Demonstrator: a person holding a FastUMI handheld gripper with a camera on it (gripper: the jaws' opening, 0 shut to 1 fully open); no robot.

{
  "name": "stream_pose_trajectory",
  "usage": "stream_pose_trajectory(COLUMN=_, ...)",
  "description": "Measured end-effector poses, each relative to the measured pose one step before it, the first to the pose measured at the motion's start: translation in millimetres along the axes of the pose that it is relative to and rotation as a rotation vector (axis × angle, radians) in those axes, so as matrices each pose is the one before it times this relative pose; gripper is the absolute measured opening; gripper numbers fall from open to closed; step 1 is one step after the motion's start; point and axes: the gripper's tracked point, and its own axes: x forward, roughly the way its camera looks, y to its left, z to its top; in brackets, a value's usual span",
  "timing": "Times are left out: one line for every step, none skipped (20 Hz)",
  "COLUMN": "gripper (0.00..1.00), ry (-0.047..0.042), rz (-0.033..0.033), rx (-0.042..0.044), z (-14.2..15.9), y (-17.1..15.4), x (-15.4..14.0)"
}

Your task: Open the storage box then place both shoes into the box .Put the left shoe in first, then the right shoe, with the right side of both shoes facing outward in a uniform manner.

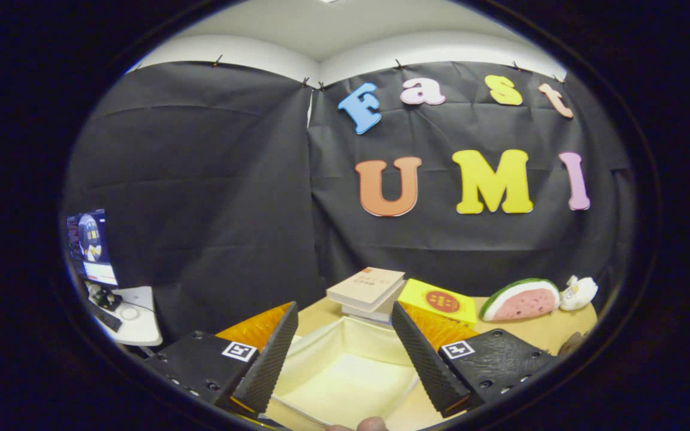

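The storage box lies between and just ahead of my fingers, a cream fabric bin with its top open and its inside bare. My gripper stands open above its near part, one finger over each side wall, nothing held. Orange panels show behind each finger, beside the box's walls. A fingertip of a person peeks in at the box's near rim.
Beyond the box on the tan table stand a stack of books, a yellow box, a watermelon-slice toy and a small white plush. Off to the left a monitor sits on a white desk.
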Motion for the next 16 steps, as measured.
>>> stream_pose_trajectory(gripper=0.96, ry=-0.0068, rz=-0.02434, rx=-0.00392, z=-2.34, y=-18.75, x=-9.96)
stream_pose_trajectory(gripper=0.96, ry=-0.00975, rz=-0.0273, rx=0.00119, z=0.36, y=-21.2, x=-9.84)
stream_pose_trajectory(gripper=0.96, ry=-0.01039, rz=-0.02865, rx=-0.00115, z=0.29, y=-21.84, x=-8.21)
stream_pose_trajectory(gripper=0.96, ry=-0.00584, rz=-0.02947, rx=-0.00312, z=-1.31, y=-22.38, x=-7.64)
stream_pose_trajectory(gripper=0.96, ry=0.00357, rz=-0.02991, rx=-0.00485, z=-4.62, y=-22.71, x=-7.43)
stream_pose_trajectory(gripper=0.95, ry=0.0092, rz=-0.03032, rx=-0.00454, z=-5.94, y=-22.93, x=-6.95)
stream_pose_trajectory(gripper=0.96, ry=0.01119, rz=-0.0296, rx=-0.00409, z=-8.24, y=-24.02, x=-4.04)
stream_pose_trajectory(gripper=0.95, ry=0.01773, rz=-0.02856, rx=-0.00366, z=-8.26, y=-23.43, x=-3.62)
stream_pose_trajectory(gripper=0.95, ry=0.02001, rz=-0.02829, rx=-0.00345, z=-10.84, y=-21.09, x=-1.82)
stream_pose_trajectory(gripper=0.96, ry=0.02069, rz=-0.03163, rx=-0.00553, z=-11.63, y=-20.75, x=-1.42)
stream_pose_trajectory(gripper=0.96, ry=0.02189, rz=-0.03708, rx=-0.01042, z=-14.9, y=-21.99, x=0.22)
stream_pose_trajectory(gripper=0.96, ry=0.02435, rz=-0.03281, rx=-0.00702, z=-15.33, y=-19.88, x=2.19)
stream_pose_trajectory(gripper=0.95, ry=0.02863, rz=-0.02536, rx=-0.00292, z=-16.12, y=-16.07, x=4.49)
stream_pose_trajectory(gripper=0.96, ry=0.0347, rz=-0.0185, rx=0.00423, z=-15.85, y=-12.94, x=5.2)
stream_pose_trajectory(gripper=0.96, ry=0.03512, rz=-0.01086, rx=0.01248, z=-15.12, y=-11.2, x=7.1)
stream_pose_trajectory(gripper=0.96, ry=0.04029, rz=-0.00791, rx=0.01352, z=-13.3, y=-9.16, x=7.44)
